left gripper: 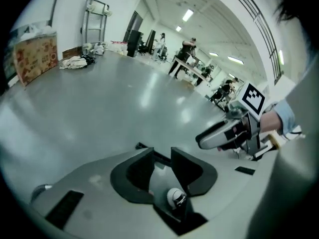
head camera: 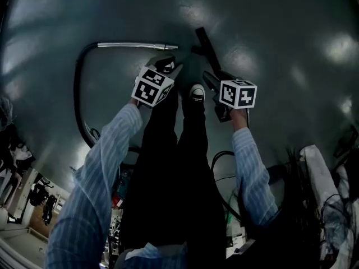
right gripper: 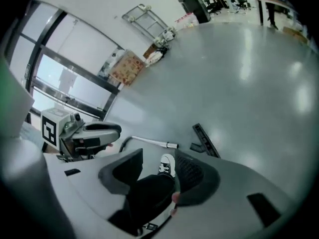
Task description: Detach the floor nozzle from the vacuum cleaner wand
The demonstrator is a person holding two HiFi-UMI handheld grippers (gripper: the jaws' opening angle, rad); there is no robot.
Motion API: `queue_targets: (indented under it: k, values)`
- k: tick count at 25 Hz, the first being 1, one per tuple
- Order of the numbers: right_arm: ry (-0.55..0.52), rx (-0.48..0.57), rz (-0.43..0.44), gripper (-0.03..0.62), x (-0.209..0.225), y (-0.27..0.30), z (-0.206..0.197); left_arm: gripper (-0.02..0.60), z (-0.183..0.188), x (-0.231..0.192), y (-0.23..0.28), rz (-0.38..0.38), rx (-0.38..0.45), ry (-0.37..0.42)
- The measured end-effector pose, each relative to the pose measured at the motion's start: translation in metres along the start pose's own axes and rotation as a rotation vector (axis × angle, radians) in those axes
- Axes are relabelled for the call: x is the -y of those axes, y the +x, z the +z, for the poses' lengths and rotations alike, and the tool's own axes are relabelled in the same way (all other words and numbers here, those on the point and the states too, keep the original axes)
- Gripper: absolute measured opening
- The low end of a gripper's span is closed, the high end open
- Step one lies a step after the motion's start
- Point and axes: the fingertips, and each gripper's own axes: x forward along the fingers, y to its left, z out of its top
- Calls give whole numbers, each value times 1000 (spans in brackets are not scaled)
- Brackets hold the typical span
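We're seeing the nozzle (head camera: 206, 45) lying on the floor (head camera: 280, 27) just beside the wand (head camera: 137, 45) tip, with a clear gap between them, so the detach step is looking done (the right gripper view is showing that gap too). The left gripper (head camera: 166, 66) and right gripper (head camera: 208, 78) are hovering above our shoe (head camera: 196, 92), both spread wide and pinching nothing. We're guessing nothing's left except maybe checking the pieces.
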Motion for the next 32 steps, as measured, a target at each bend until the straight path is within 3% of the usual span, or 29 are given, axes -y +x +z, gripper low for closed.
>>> queue_targets:
  k: [3, 6, 8, 10, 15, 18, 22, 28, 32]
  values:
    - [42, 49, 58, 206, -33, -32, 11, 40, 34, 25, -41, 22, 145, -140]
    - [49, 99, 93, 202, -67, -66, 16, 12, 58, 50, -87, 23, 297, -303]
    - [33, 126, 121, 192, -90, -90, 16, 6, 68, 65, -115, 29, 364, -363]
    - [-4, 137, 172, 186, -116, -114, 14, 6, 76, 79, -138, 61, 381, -358]
    - [-112, 157, 279, 178, -175, -182, 4, 6, 91, 114, -192, 152, 358, -217]
    - [-115, 172, 277, 163, -194, -221, -14, 6, 94, 143, -230, 165, 379, -198]
    - [-122, 200, 396, 163, -225, -260, -36, 6, 86, 178, -275, 190, 421, -175]
    - [-173, 275, 329, 163, -244, -305, -33, 6, 60, 222, -326, 223, 467, -257]
    - [-206, 274, 356, 163, -275, -332, -33, 6, 38, 253, -357, 235, 470, -309]
